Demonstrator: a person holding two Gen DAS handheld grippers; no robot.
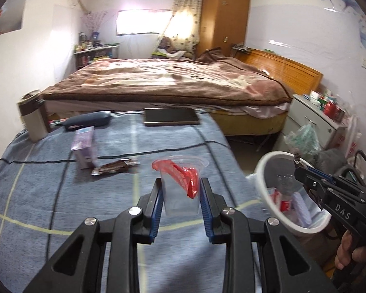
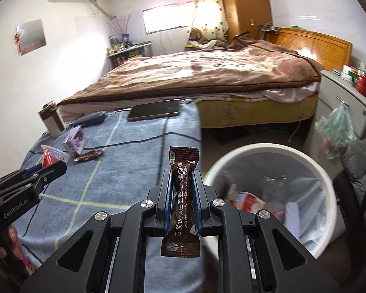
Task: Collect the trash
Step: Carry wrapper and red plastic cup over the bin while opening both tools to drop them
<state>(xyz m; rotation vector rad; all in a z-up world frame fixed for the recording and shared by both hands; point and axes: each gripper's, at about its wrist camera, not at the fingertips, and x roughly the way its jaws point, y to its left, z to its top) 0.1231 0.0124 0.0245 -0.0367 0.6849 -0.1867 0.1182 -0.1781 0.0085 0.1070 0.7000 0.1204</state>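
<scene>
My left gripper (image 1: 181,183) is shut on a clear plastic cup (image 1: 180,195) with a red wrapper inside, held above the blue blanket (image 1: 61,195). My right gripper (image 2: 182,173) is shut on a brown coffee sachet (image 2: 181,205), held upright at the blanket's right edge, left of the white trash bin (image 2: 268,151). The bin holds several pieces of trash. In the left wrist view the bin (image 1: 261,178) is at the right, with the right gripper over it. A second brown sachet (image 1: 114,167) lies on the blanket beside a purple box (image 1: 84,146).
On the blanket's far side lie a tablet (image 1: 170,116), a dark case (image 1: 87,120) and a thermos (image 1: 31,117). A bed with a brown blanket (image 1: 163,78) stands behind. A white cabinet (image 2: 341,112) with a hanging bag stands beyond the bin.
</scene>
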